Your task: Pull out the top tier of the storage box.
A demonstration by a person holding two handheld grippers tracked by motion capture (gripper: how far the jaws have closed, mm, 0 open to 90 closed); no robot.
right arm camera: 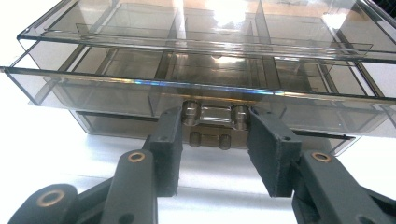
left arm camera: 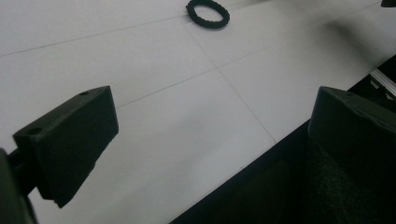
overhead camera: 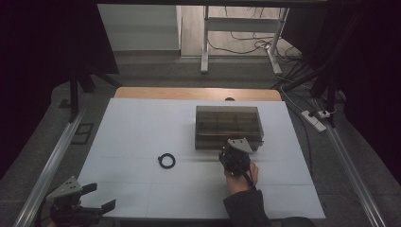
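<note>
One smoky clear drawer box stands on one white counter. It holds two drawers, an upper drawer and a lower drawer, each with one small handle: an upper handle and a lower handle. One black ring lies on the counter. Two tongs: the left tongs and the right tongs

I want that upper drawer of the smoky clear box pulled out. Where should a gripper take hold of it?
Grip the small handle centred on the drawer front, coming level from the box's front. Its two end posts give the jaws flanks, where the right gripper sits now.
</note>
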